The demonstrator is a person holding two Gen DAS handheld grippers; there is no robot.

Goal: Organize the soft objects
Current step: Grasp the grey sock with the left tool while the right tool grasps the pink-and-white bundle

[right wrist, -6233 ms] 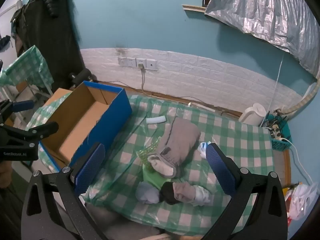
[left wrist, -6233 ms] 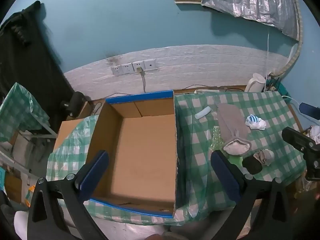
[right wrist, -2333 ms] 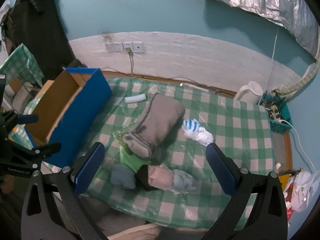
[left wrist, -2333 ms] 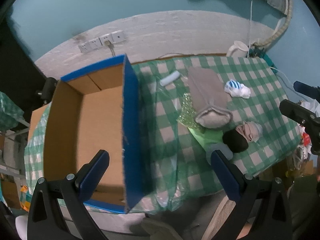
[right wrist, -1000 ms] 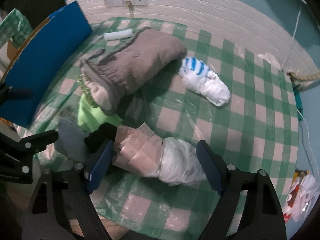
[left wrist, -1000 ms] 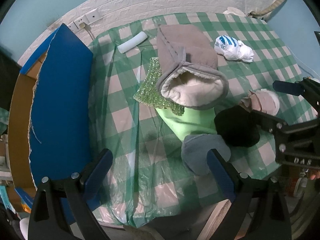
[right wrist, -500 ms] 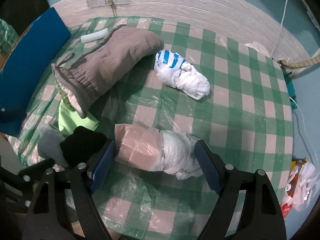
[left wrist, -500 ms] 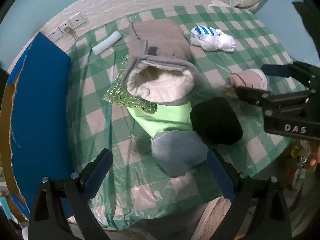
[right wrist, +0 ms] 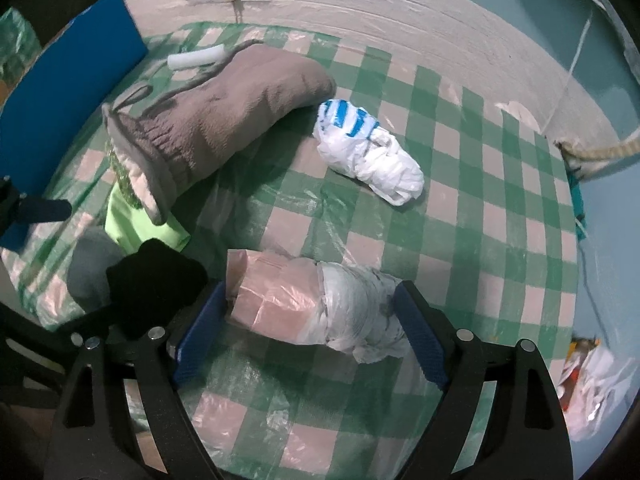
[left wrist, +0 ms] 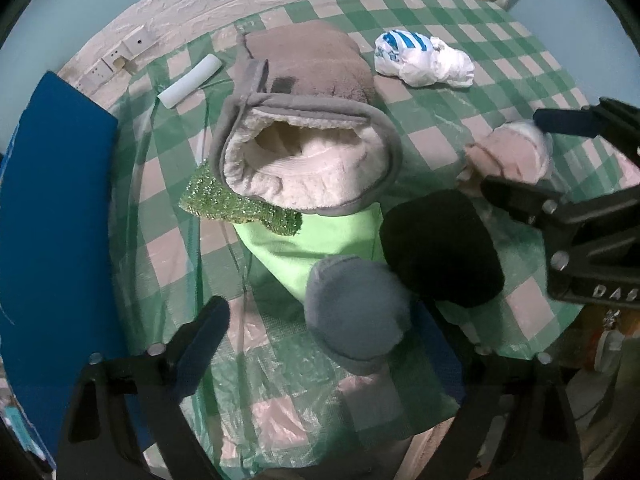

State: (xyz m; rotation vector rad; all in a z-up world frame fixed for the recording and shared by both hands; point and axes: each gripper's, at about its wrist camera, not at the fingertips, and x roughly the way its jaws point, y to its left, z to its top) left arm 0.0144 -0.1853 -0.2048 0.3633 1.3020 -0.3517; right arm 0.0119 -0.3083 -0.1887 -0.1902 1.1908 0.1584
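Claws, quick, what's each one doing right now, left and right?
Left claw: open, has just been closing, blue-grey soft pad between its fingers, not gripped.
Right claw: open, astride the pink-and-white plastic bundle, not clamped.

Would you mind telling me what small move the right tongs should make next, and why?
Probably close the right tongs on the pink-and-white plastic bundle. It already lies between their open blue pads, one pad at each end, on the checked tablecloth, so squeezing looks like all that remains before lifting it.
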